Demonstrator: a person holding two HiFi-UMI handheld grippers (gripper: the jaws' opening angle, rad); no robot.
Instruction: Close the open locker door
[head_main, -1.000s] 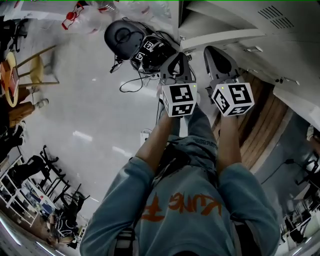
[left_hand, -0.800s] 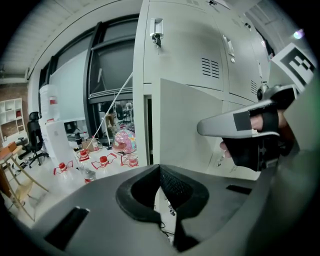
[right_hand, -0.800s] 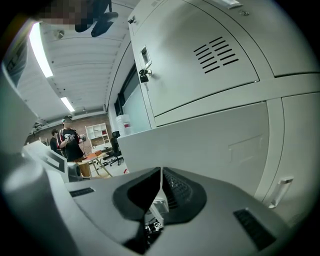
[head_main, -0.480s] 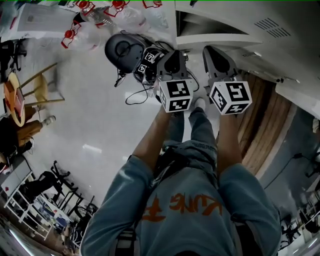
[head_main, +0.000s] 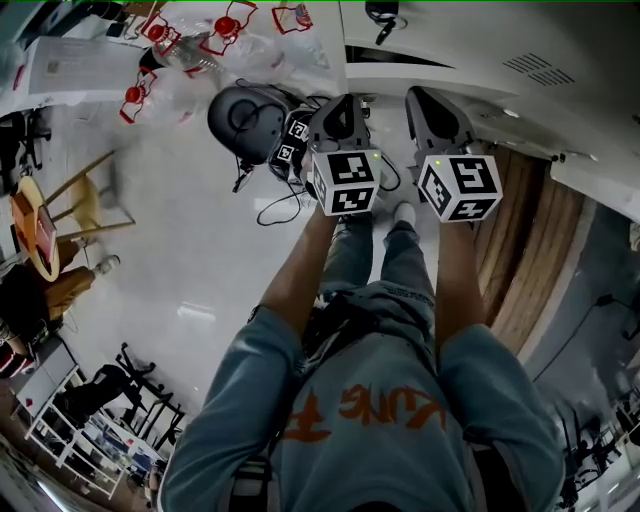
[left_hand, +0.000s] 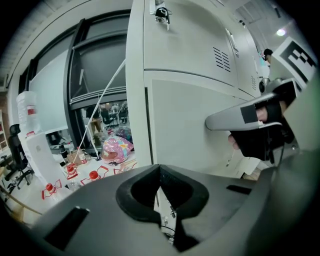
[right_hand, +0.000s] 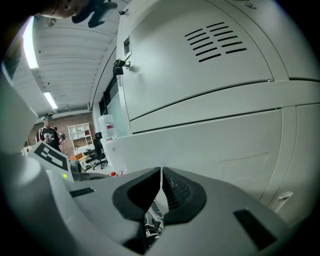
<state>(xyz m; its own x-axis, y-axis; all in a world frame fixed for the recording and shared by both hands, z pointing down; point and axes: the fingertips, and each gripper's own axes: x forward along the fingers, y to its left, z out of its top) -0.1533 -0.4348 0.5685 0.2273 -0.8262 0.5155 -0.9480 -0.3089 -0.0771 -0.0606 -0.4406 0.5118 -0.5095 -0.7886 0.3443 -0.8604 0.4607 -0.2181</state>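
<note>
The white locker bank (head_main: 520, 60) fills the upper right of the head view. In the right gripper view its lower door (right_hand: 210, 145) stands slightly out from the frame, left edge forward. My right gripper (head_main: 425, 100) is shut and empty, with its tip at or very near that lower door (left_hand: 185, 125); I cannot tell if it touches. The left gripper view shows the right gripper (left_hand: 250, 122) against the panel. My left gripper (head_main: 340, 105) is shut too, holds nothing, and hangs just left of the door. Both jaw pairs meet at their tips, in the left gripper view (left_hand: 160, 170) and in the right gripper view (right_hand: 160, 172).
A key hangs in the upper locker's lock (right_hand: 119, 66). On the floor to the left lie a round black object (head_main: 245, 115) with cables, and clear bottles with red caps (head_main: 200, 40). A wooden stool (head_main: 80, 190) stands far left. Wood flooring (head_main: 520, 240) runs along the lockers.
Both grippers have moved a little forward toward the lockers. The dark opening beside the door looks narrower than a second ago.
</note>
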